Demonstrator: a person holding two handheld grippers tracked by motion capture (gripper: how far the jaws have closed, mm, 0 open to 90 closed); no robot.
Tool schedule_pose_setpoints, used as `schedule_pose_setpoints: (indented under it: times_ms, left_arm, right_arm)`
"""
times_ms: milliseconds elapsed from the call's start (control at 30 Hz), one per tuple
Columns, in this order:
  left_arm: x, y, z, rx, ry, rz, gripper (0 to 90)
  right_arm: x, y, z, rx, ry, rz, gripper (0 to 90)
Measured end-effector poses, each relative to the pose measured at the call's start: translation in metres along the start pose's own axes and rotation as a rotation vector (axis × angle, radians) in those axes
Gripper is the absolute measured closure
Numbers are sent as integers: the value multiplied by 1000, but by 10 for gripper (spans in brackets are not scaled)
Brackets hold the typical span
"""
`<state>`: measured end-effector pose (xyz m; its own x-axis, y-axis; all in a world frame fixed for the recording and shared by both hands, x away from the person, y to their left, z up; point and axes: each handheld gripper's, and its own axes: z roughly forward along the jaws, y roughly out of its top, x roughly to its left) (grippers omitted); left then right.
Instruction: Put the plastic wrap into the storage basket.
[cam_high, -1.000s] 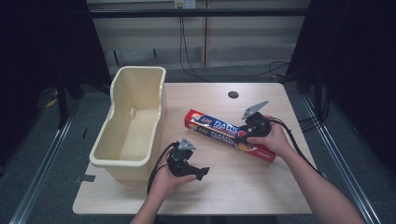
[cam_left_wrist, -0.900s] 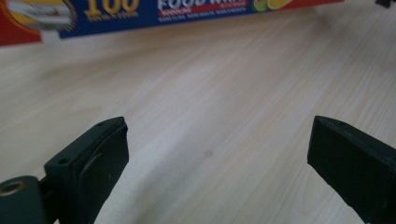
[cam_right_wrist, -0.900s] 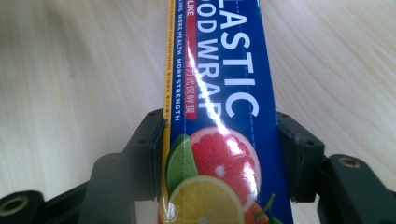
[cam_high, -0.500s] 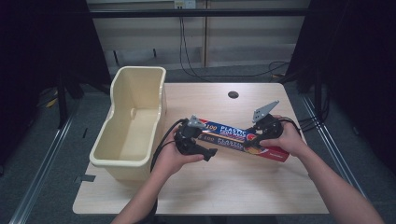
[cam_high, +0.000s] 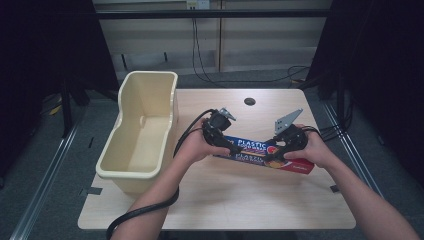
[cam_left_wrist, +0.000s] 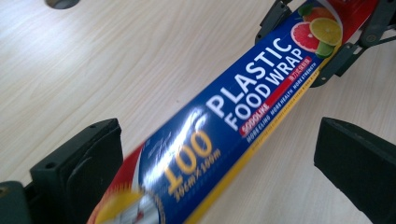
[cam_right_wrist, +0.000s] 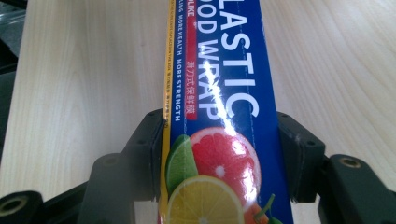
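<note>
A long blue and red box of plastic food wrap (cam_high: 252, 146) lies across the middle of the wooden table (cam_high: 225, 200). My right gripper (cam_high: 274, 154) is shut on its right part, pads pressed to both sides of the box (cam_right_wrist: 215, 93) at the fruit picture. My left gripper (cam_high: 235, 149) is at the box's left end. Its jaws have just been opening and stand wide on either side of the box (cam_left_wrist: 233, 116), with table showing between each pad (cam_left_wrist: 88, 158) and the box. The right gripper (cam_left_wrist: 322, 42) also shows at the far end in the left gripper view.
A tall cream plastic bin (cam_high: 140, 135) stands on the table's left side, close to my left forearm. A round cable hole (cam_high: 249, 101) sits near the far edge. Black cables trail from both grippers.
My left hand has come up from the table's front and moved right to the box's left end, its jaws now on either side of the box. The right hand with the box has shifted slightly.
</note>
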<state>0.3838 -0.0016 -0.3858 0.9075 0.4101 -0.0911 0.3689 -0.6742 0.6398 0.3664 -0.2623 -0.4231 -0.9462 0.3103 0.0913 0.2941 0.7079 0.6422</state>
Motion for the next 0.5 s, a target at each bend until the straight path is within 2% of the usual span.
schedule_pose_setpoints:
  times_ms: [67,133,167,233,267,300,333,367,400,433,467,500]
  left_arm:
    - [-1,4,6,22,-24,40,15]
    - [-3,6,9,22,-37,47,15]
    - [-6,9,14,35,-54,76,15]
    - [-7,12,17,58,-66,94,26]
    - [-7,12,17,58,-66,94,27]
    - [-9,13,19,76,-70,108,38]
    - [-12,15,21,117,-61,144,44]
    - [-12,15,21,117,-61,144,47]
    - [-13,15,22,126,-64,163,66]
    - [-14,15,23,128,-83,178,127]
    - [-15,14,25,130,-114,179,127]
    - [-16,13,26,154,-130,182,168]
  right_arm:
    - [1,2,0,9,4,-16,425]
    - [2,2,0,9,10,-25,425]
    - [3,4,-1,10,22,-39,424]
    - [3,5,-2,6,28,-47,424]
    - [3,5,-2,6,28,-47,424]
    - [5,7,-4,8,36,-68,424]
    - [5,8,-4,10,39,-79,423]
    - [5,8,-4,10,39,-79,423]
    - [7,10,-5,15,43,-90,423]
    - [7,11,-5,12,51,-97,422]
    - [7,11,-5,12,51,-97,422]
    - [8,13,-5,9,55,-103,422]
